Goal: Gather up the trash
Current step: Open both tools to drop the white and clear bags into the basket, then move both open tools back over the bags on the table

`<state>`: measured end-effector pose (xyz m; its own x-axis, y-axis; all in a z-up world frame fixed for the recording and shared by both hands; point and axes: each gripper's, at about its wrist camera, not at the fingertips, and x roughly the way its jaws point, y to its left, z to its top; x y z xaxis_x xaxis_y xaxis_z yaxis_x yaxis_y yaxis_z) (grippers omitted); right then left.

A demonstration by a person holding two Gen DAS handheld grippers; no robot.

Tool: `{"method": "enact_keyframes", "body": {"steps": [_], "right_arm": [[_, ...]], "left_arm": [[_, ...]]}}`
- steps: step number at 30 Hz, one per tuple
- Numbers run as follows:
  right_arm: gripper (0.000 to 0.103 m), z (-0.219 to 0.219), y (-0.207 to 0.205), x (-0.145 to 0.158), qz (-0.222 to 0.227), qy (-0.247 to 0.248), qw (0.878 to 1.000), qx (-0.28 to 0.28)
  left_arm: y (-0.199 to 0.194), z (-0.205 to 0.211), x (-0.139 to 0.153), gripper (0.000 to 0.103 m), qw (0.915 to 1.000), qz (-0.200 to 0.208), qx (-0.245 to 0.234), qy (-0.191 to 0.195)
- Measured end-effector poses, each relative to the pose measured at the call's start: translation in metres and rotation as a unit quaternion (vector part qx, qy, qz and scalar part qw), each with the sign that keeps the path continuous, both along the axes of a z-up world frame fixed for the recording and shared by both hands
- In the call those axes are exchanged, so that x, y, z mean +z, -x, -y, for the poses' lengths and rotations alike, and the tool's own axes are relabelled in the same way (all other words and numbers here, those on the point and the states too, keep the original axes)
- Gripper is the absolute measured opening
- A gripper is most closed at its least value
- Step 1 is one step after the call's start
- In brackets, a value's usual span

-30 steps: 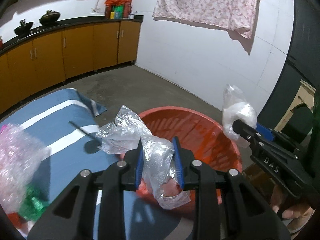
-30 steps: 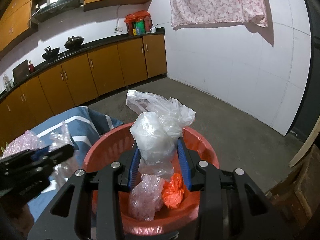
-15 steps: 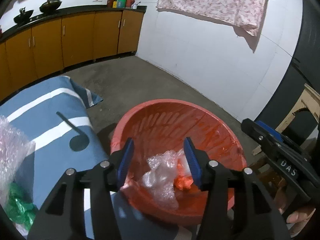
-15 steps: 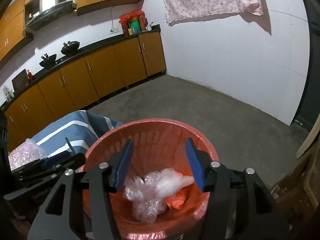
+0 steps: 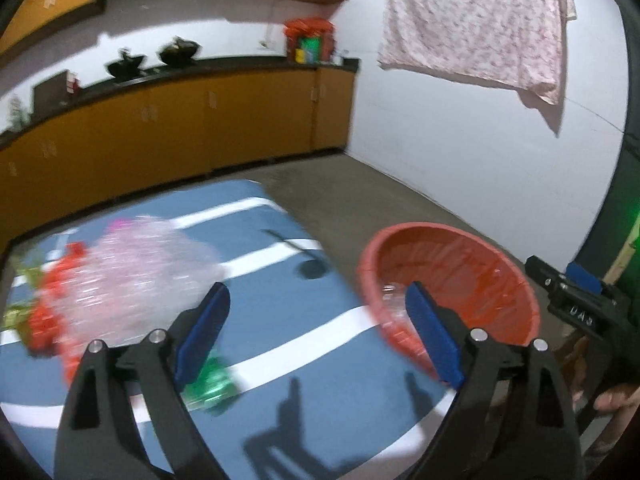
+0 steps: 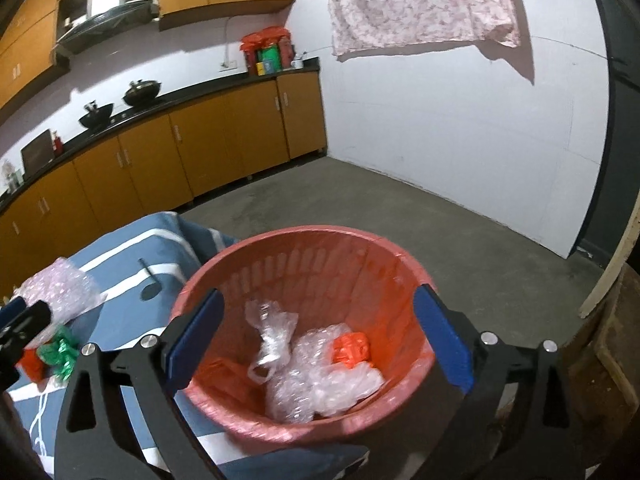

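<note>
Both claws are released and hold nothing: the right gripper (image 6: 316, 336) hangs over the red basket (image 6: 304, 252), where clear plastic (image 6: 320, 380) already lies, while the left gripper (image 5: 316, 332) points at the pink bubble wrap (image 5: 132, 276) near the blue cloth's (image 5: 280, 320) left edge, probably the next trash.

Orange cabinets (image 6: 224, 152) run under a dark counter (image 6: 192, 94) bearing two black woks (image 6: 142, 92); a floral cloth (image 6: 420, 0) hangs on the white wall.
</note>
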<state>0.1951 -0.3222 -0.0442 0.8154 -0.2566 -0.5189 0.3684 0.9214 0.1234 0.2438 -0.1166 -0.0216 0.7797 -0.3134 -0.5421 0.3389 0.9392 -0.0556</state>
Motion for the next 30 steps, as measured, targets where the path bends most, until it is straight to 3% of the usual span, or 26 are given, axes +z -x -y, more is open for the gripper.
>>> {"method": "enact_keyframes", "body": {"steps": [6,9,14,17,21,30], "right_arm": [[0.094,-0.057,-0.005,0.008,0.004,0.021,0.998,0.063],[0.086,-0.096,-0.012,0.014,0.004,0.031,0.993,0.115],[0.070,-0.162,-0.029,0.023,0.003,0.032,0.980,0.196],[0.070,-0.196,-0.043,0.026,0.001,0.030,0.973,0.227],[0.070,-0.235,-0.063,0.026,-0.011,0.026,0.968,0.249],[0.070,-0.291,-0.061,0.027,-0.012,0.039,0.954,0.297]], "left_arm": [[0.036,-0.072,0.007,0.089,0.9945,0.047,0.089,-0.029],[0.050,-0.111,0.006,0.089,0.9873,0.063,0.138,-0.047],[0.060,-0.172,-0.003,0.089,0.9756,0.046,0.208,-0.052],[0.065,-0.209,-0.008,0.089,0.9678,0.032,0.247,-0.038],[0.071,-0.248,-0.013,0.089,0.9583,0.025,0.283,-0.033],[0.080,-0.287,-0.021,0.089,0.9506,0.019,0.309,-0.021]]}}
